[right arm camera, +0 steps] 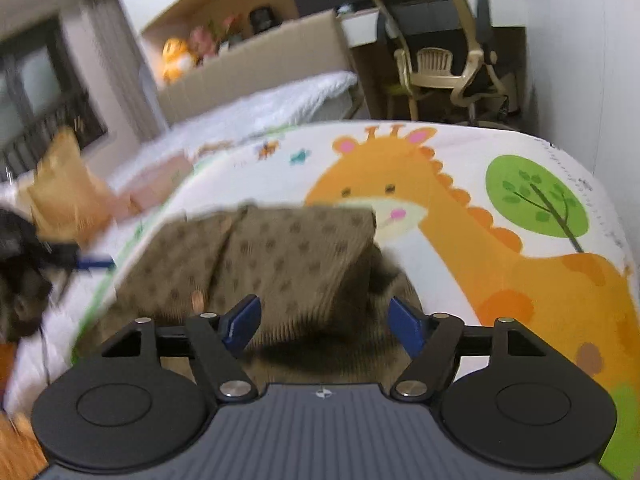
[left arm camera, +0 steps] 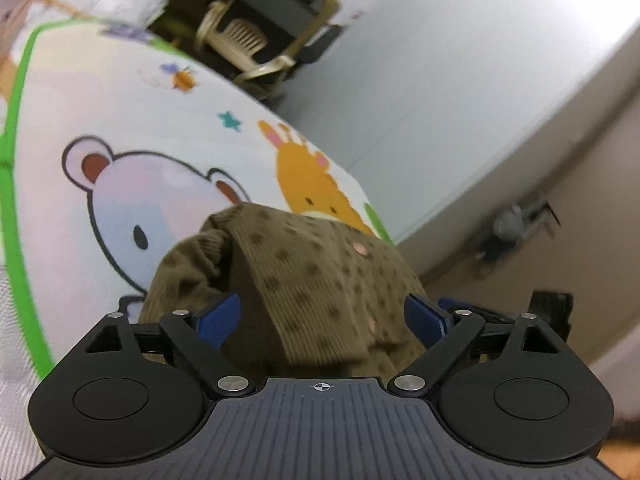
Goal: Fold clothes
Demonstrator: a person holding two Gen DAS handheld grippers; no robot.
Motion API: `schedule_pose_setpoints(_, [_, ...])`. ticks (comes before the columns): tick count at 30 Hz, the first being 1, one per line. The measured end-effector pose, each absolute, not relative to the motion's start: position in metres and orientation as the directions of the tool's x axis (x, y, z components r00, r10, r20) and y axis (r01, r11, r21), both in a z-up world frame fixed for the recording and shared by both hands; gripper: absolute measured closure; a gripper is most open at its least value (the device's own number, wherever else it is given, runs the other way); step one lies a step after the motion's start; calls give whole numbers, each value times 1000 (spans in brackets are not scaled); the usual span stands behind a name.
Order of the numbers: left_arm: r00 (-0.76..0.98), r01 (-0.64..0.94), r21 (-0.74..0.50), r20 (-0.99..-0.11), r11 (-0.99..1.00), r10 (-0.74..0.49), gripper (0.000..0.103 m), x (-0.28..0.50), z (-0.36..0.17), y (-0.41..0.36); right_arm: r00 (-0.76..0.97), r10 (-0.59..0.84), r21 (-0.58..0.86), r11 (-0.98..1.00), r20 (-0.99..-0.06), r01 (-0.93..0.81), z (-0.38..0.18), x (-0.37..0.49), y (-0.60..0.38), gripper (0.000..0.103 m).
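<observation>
- A brown top (left arm camera: 312, 280) with dark dots lies on a play mat (left arm camera: 120, 120). The mat has a bear, a giraffe and a green edge.
- The top is folded over on itself. In the right view (right arm camera: 280, 256) its long side runs from low left up to the right, and the folded edge at the far end lies next to the giraffe's mouth.
- In the left view the top runs away from the camera, toward the giraffe. A bunched sleeve sticks out on its left side.
- The left tool (left arm camera: 322, 316) is spread wide. The top sits between its blue pads (left arm camera: 218, 320), but they do not press on it.
- The right tool (right arm camera: 324, 324) is spread too. Its pads (right arm camera: 242, 322) hang over the near end of the top and do not pinch it.
- Only the left view shows small pink buttons clearly, and the bear.
- Only the right view shows the whole giraffe, a green tree, a white bed (right arm camera: 280, 96), a box and a window.
- Both views show a chair (right arm camera: 436, 64) far back.
- The right view is blurry on its left side.
</observation>
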State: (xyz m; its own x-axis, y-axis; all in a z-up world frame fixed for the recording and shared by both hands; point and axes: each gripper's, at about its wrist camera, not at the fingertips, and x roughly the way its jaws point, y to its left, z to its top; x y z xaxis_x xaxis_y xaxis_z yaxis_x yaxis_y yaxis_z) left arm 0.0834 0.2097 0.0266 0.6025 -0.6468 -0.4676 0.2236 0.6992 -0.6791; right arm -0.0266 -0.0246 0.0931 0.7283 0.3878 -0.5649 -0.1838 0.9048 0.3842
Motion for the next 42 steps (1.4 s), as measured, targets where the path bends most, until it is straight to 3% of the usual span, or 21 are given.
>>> schedule_pose_setpoints(5, [537, 132, -723, -523, 678, -662, 12, 127, -9, 183, 703, 392, 463, 881, -593, -101, 61, 22, -16, 32])
schedule_pose_setpoints(6, [529, 132, -724, -525, 677, -666, 21, 130, -11, 177, 697, 402, 469, 877, -594, -106, 58, 26, -11, 37])
schedule_pose_setpoints(7, [528, 134, -713, -536, 689, -658, 31, 132, -10, 171, 692, 412, 472, 874, -593, -116, 56, 30, -5, 63])
schedule_pose_setpoints(8, [536, 151, -683, -550, 714, -640, 51, 131, -4, 166, 695, 406, 448, 884, -594, -133, 59, 29, 2, 79])
schedule_pose_setpoints(9, [545, 168, -653, -563, 739, -621, 66, 129, 3, 162, 702, 391, 411, 899, -595, -153, 64, 28, 10, 84])
schedule_pose_setpoints(10, [553, 185, -621, -575, 761, -603, 73, 128, 10, 157, 714, 384, 383, 907, -585, -174, 72, 22, 14, 93])
schedule_pose_setpoints(13, [580, 266, -593, -532, 760, -617, 78, 104, 42, 157, 748, 400, 355, 905, -529, -233, 104, -3, 18, 94])
schedule_pose_setpoints(18, [583, 321, -561, -518, 763, -626, 76, 50, 64, 155, 753, 435, 344, 893, -494, -290, 128, -61, 15, 94])
schedule_pose_setpoints(24, [491, 253, -593, -602, 764, -630, 56, 24, 16, 161, 661, 391, 355, 914, -640, -196, 69, -81, 19, 89])
schedule_pose_setpoints(25, [480, 236, -599, -613, 765, -628, 52, 25, 9, 164, 644, 386, 361, 915, -660, -178, 62, -80, 18, 84])
schedule_pose_setpoints(27, [502, 218, -624, -587, 750, -635, 35, 30, 8, 175, 643, 384, 397, 908, -663, -133, 59, -75, 6, 68])
schedule_pose_setpoints(29, [545, 219, -666, -522, 713, -656, 21, 38, 16, 188, 678, 389, 444, 890, -623, -103, 70, -68, -10, 48])
schedule_pose_setpoints(30, [553, 216, -682, -504, 698, -663, 15, 43, 17, 192, 696, 401, 473, 875, -595, -99, 76, -65, -18, 44])
schedule_pose_setpoints(32, [560, 200, -711, -481, 674, -674, 12, 55, 16, 198, 706, 437, 541, 836, -557, -91, 80, -52, -29, 33])
schedule_pose_setpoints(35, [518, 141, -776, -472, 615, -714, 10, 83, -4, 198, 657, 512, 647, 761, -553, -49, 66, -19, -36, 28])
schedule_pose_setpoints(39, [462, 101, -826, -454, 554, -762, 10, 114, -26, 190, 546, 627, 760, 649, -555, 28, 34, 29, -37, 28])
schedule_pose_setpoints(42, [490, 148, -818, -427, 556, -760, 9, 142, -14, 190, 520, 687, 797, 604, -507, -21, 28, 66, -28, 26])
